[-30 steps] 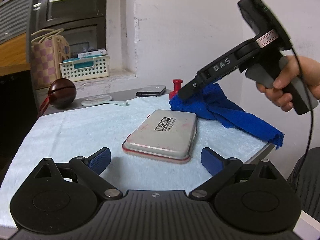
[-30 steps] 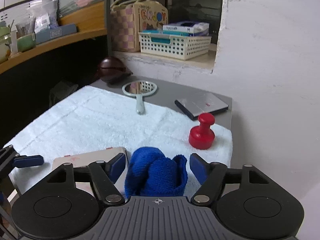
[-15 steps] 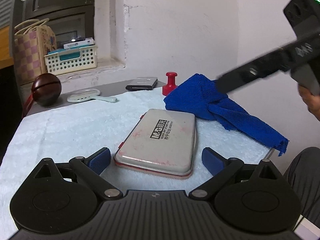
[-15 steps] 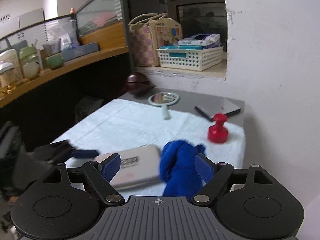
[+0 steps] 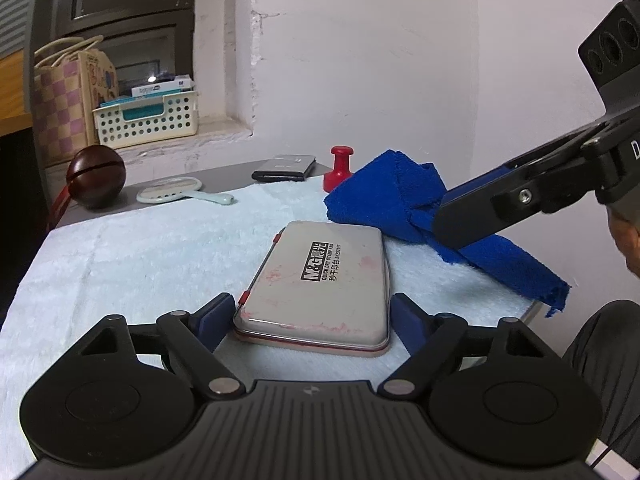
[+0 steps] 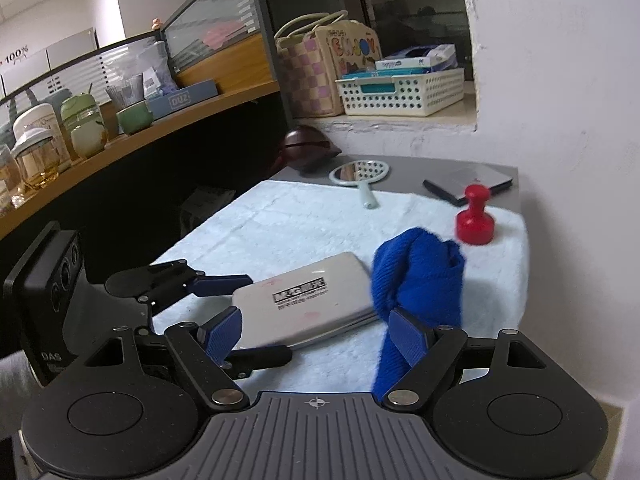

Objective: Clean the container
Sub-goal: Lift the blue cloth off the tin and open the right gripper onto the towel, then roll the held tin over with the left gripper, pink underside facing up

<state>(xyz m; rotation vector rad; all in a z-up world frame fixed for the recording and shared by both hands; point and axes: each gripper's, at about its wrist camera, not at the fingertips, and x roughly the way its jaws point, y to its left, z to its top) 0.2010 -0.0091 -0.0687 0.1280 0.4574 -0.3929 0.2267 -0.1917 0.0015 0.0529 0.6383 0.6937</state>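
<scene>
The left black two-finger gripper with blue pads [image 5: 312, 316] lies low and level, its fingers spread wide on either side of a flat tin's near end, not gripping it. The right black two-finger gripper with blue pads [image 6: 316, 330] tilts downward, fingers equally parted, a blue cloth against its right finger only.

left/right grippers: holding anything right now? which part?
Neither clearly. Left gripper open, fingers astride the stamp pad tin's near end. Right gripper open; blue cloth lies against its right finger.
</scene>
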